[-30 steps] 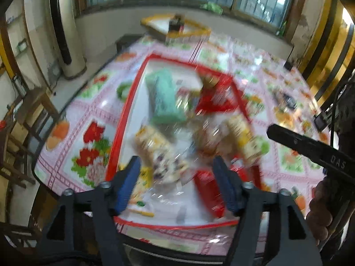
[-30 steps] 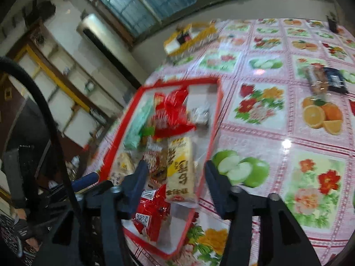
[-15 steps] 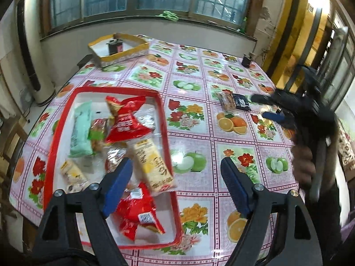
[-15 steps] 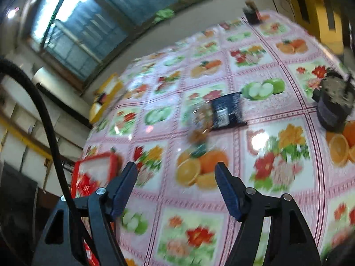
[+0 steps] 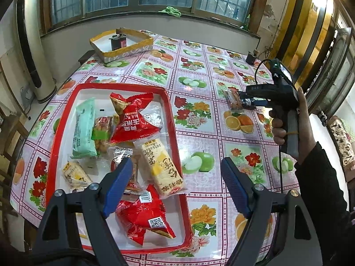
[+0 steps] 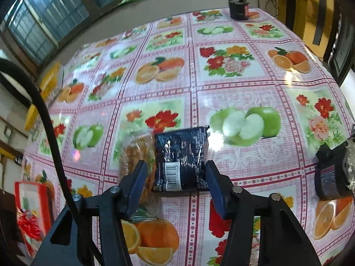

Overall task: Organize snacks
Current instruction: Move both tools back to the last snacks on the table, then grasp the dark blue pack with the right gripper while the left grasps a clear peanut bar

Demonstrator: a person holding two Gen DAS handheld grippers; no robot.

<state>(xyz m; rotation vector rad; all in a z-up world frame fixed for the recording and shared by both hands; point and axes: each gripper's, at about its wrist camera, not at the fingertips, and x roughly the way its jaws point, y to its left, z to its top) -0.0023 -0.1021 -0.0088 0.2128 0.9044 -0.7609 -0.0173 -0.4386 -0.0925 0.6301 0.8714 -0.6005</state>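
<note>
Right gripper: a second ago it hung over the red tray of snacks; it has since crossed the flowered tablecloth and come down over a dark blue packet, the tray now at the far left edge of its view; its jaws have just been closing, the packet lying between them, the right pad at the packet's edge, contact on the left not discernible; a clear packet of orange-brown biscuits lies just beside the left finger. Left gripper: drawn back from directly above the tray toward its right rim, jaws wider, nothing between them.
</note>
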